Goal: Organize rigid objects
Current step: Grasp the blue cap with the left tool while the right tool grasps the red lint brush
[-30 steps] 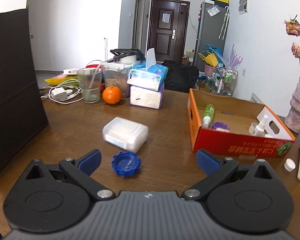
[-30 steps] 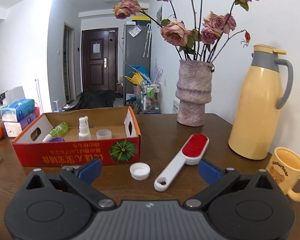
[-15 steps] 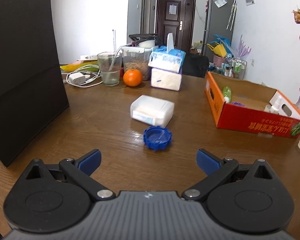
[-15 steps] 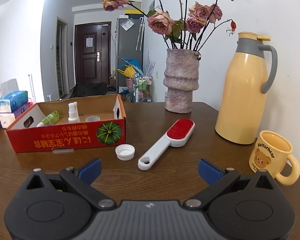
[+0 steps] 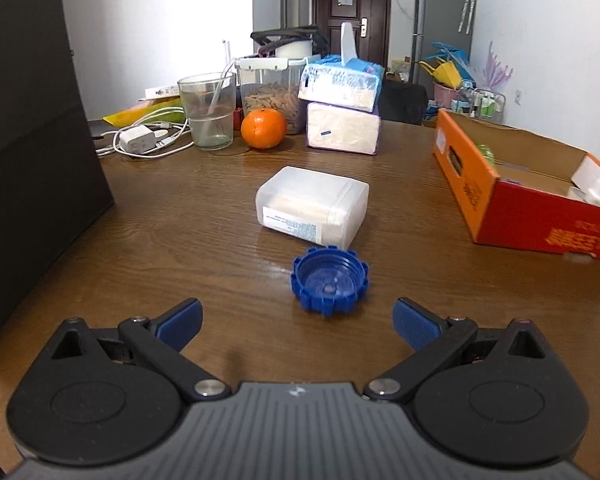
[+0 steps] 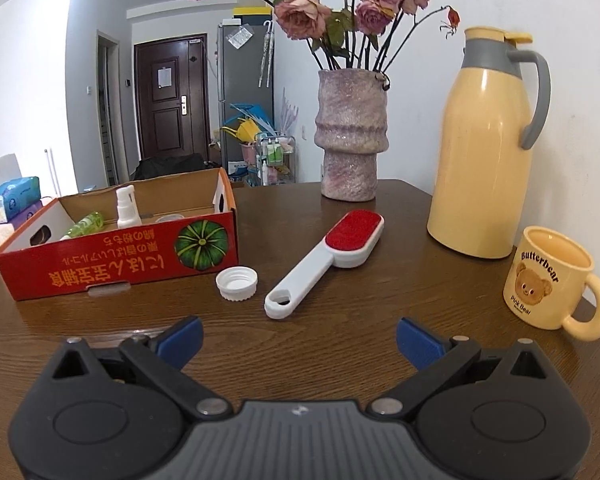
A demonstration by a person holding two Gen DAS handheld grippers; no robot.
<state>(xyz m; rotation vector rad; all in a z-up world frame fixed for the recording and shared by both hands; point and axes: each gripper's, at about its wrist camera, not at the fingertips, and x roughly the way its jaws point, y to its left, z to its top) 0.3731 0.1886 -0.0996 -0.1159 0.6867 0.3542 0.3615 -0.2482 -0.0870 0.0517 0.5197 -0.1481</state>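
Right wrist view: ahead-left of the right gripper (image 6: 298, 334), spread wide and empty, sits the red box (image 6: 120, 258) printed with a pumpkin and upside-down characters; the mug (image 6: 550, 276) front-right reads "Butterbear" and "Pink Bear". The brush (image 6: 324, 256) and white cap (image 6: 237, 283) lie ahead on bare wood. The left gripper (image 5: 296, 322), likewise spread, has come closer to the blue cap (image 5: 329, 280), now just ahead between its fingers.

Black left tongs (image 5: 296, 322) and right tongs (image 6: 298, 338), blue ribbed fingertips (image 5: 179, 322), silver pivot screws, grooved grey housing.
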